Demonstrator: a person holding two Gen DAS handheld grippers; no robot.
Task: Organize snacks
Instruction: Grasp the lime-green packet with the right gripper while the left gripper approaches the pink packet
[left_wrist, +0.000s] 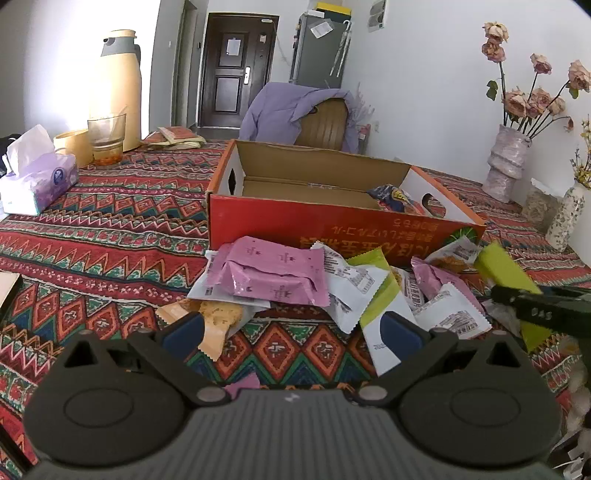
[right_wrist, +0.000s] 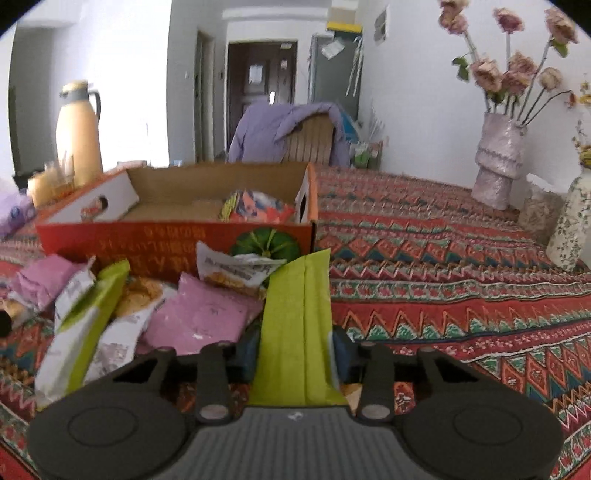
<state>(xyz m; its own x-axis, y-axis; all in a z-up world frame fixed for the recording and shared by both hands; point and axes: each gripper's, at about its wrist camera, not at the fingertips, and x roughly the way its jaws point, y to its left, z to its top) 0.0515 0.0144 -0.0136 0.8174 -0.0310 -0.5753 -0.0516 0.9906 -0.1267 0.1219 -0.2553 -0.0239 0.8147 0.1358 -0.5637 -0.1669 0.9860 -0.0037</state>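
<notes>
A heap of snack packets lies in front of an open red cardboard box (left_wrist: 332, 225) (right_wrist: 173, 240): pink packets (left_wrist: 269, 273) (right_wrist: 199, 314), white ones and green-and-white ones (left_wrist: 384, 295). One colourful packet (right_wrist: 255, 208) lies inside the box at its right end. My right gripper (right_wrist: 295, 349) is shut on a lime-green packet (right_wrist: 295, 317) that stands upright between its blue pads; the same packet (left_wrist: 506, 273) shows at the right of the left wrist view. My left gripper (left_wrist: 291, 328) hangs open over the near edge of the heap, holding nothing.
A patterned red cloth (right_wrist: 443, 277) covers the table. A tissue pack (left_wrist: 37, 184), a glass (left_wrist: 107, 140) and a yellow flask (left_wrist: 118, 85) stand at the far left. Vases with dried flowers (left_wrist: 506, 162) (right_wrist: 495, 162) stand at the right edge. A draped chair (left_wrist: 314, 114) stands behind the box.
</notes>
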